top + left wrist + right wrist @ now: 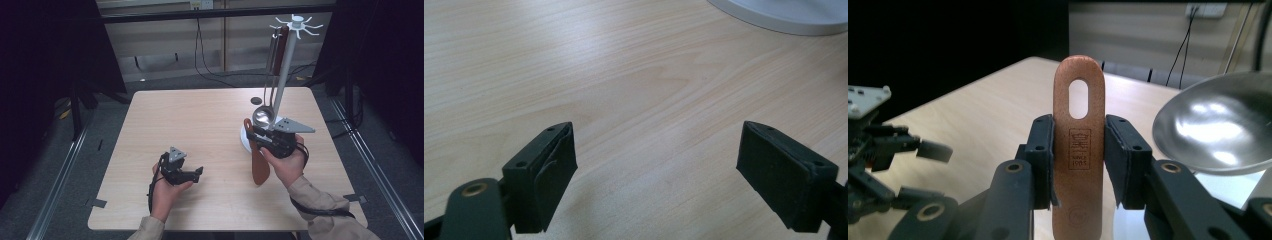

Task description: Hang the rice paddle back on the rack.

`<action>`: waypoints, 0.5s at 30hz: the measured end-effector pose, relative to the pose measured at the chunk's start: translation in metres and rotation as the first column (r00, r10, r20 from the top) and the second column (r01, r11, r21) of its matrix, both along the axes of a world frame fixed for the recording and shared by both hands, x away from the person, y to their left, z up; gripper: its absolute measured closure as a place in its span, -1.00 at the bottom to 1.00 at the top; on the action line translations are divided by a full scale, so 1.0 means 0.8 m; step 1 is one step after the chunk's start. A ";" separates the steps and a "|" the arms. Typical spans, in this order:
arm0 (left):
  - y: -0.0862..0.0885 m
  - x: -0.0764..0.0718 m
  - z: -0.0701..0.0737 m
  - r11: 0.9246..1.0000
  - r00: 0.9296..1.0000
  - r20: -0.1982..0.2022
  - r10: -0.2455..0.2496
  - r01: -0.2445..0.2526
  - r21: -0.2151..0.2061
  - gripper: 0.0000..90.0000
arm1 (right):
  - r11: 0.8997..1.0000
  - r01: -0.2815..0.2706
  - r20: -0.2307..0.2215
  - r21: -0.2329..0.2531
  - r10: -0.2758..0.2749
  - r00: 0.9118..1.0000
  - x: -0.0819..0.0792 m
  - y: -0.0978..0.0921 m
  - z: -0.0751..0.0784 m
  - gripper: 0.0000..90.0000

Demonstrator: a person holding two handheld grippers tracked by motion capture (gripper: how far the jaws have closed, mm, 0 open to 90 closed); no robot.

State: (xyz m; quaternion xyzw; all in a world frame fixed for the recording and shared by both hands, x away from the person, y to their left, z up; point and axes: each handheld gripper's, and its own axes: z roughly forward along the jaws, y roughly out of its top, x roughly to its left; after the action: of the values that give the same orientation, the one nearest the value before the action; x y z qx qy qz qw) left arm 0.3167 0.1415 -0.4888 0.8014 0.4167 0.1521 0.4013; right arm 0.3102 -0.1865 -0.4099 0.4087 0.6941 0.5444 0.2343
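Wooden table (200,130); white utensil stand (285,65) near its right edge, steel ladle (263,116) hanging low at the base. Right gripper (1079,150) clamps a brown wooden spatula (1078,145) by the handle, slotted end rising just above the jaws, blade hanging toward the table beside the stand base. Left gripper (656,170) rests well apart, jaws spread wide over bare wood.

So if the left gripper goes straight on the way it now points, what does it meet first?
Probably the white round base of the utensil stand; before it the left gripper, jaws open, faces bare table. Depth is uncertain.
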 end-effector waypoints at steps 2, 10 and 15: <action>0.000 0.000 0.000 1.000 1.000 0.000 -0.001 0.001 0.003 -0.65 | 1.000 0.003 0.004 0.004 -0.003 1.000 -0.001 0.000 0.002 0.49; 0.000 0.000 -0.002 1.000 1.000 -0.004 -0.011 0.011 0.017 -0.65 | 1.000 0.001 0.035 0.025 -0.002 0.999 -0.003 -0.005 0.006 0.49; -0.001 0.000 -0.003 1.000 1.000 -0.007 -0.016 0.016 0.024 -0.65 | 1.000 -0.002 0.053 0.031 0.000 0.999 -0.005 -0.006 0.009 0.49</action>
State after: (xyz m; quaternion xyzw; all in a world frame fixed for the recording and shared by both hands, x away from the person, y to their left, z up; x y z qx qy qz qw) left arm 0.3167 0.1408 -0.4910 0.8100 0.4097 0.1513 0.3913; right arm 0.3064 -0.1913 -0.4031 0.3976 0.6792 0.5659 0.2458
